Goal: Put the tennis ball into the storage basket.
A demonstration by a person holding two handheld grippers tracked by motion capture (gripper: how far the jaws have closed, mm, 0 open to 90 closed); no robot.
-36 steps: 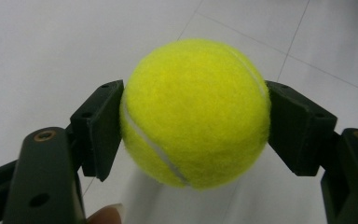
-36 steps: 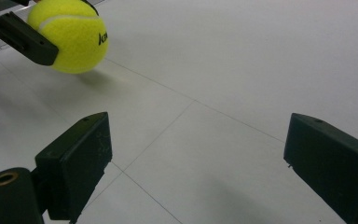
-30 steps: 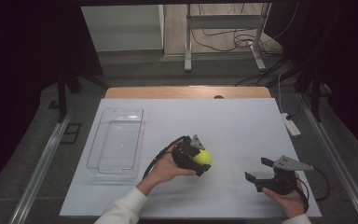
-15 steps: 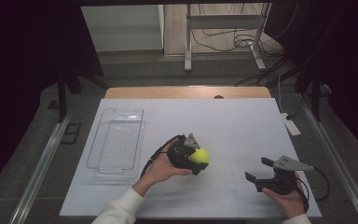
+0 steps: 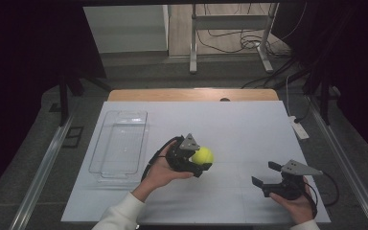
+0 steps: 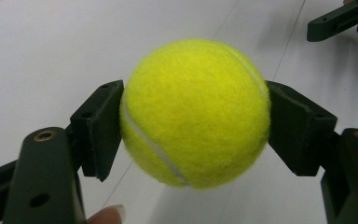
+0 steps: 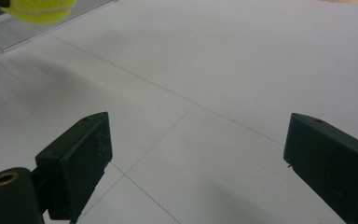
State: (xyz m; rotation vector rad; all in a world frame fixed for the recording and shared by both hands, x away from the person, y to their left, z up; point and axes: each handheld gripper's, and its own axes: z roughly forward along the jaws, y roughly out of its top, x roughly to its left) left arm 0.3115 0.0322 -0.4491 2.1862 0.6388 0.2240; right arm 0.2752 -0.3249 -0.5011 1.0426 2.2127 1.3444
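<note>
Left of centre in the high view: clear plastic tray (image 5: 120, 143), shallow, resting on the white surface (image 5: 249, 129), nothing inside. Just right of it, mid-frame: left tool (image 5: 205, 160) clamped on the yellow tennis ball (image 5: 203, 155), lifted clear of the surface. Seen closer in the left gripper view: ball (image 6: 196, 112) pinched across its widest part, one black pad on each side, white seam curving down the lower left. Likely light, felt-covered and grippy, so little chance of slipping; springy shell, so a hard squeeze probably dents it and a loose one lets it roll out. Best taken across the full diameter, pads opposite each other, as here; off-centre, apt to squirt away. Not fragile, but bound to bounce and roll if dropped from height. Lower right of the high view: right tool (image 5: 267, 175) spread wide, holding nothing, low over bare surface.
</note>
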